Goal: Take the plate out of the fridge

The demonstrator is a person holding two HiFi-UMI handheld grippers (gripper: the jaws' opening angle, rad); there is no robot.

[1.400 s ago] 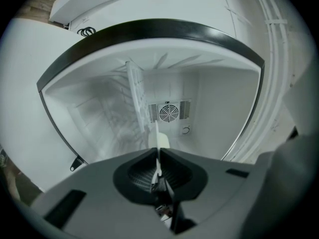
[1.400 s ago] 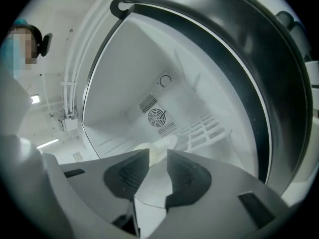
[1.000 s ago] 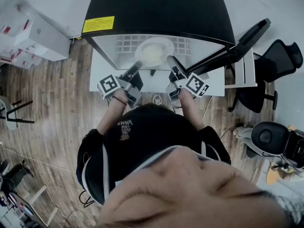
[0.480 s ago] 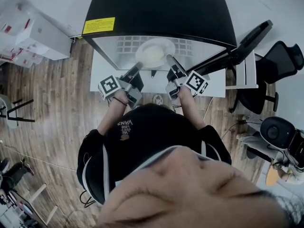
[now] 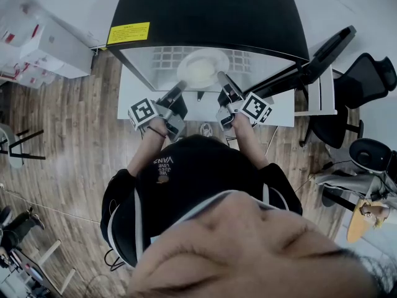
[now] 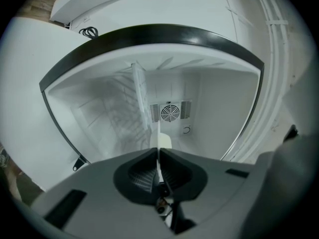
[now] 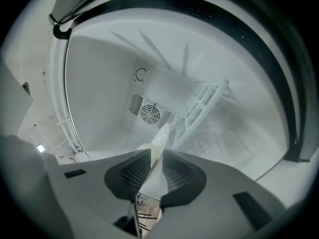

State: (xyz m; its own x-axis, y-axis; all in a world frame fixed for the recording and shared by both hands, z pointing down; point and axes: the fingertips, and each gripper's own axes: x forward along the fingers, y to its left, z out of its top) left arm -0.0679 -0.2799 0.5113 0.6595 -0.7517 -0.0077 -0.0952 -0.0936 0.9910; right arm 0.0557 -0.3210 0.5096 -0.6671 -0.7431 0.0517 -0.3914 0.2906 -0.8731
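Note:
A pale round plate (image 5: 203, 67) lies on the shelf inside the open black-topped fridge (image 5: 205, 11). My left gripper (image 5: 181, 87) reaches in from the left and is shut on the plate's near rim. In the left gripper view that rim (image 6: 160, 139) shows edge-on, pinched in the left gripper (image 6: 158, 152). My right gripper (image 5: 221, 77) reaches in from the right. Its jaws are closing, with the plate's rim (image 7: 160, 139) between them. Both pads of the right gripper (image 7: 156, 157) touch the rim.
The fridge door (image 5: 322, 48) stands open at the right. A white wire shelf (image 7: 202, 103) and a round fan vent (image 6: 170, 112) sit at the back of the compartment. Black office chairs (image 5: 363, 79) stand to the right, white boxes (image 5: 43, 42) to the left.
The right gripper's jaws have come together around the plate's rim. The left gripper stays shut on it. A chair at the right edge has shifted.

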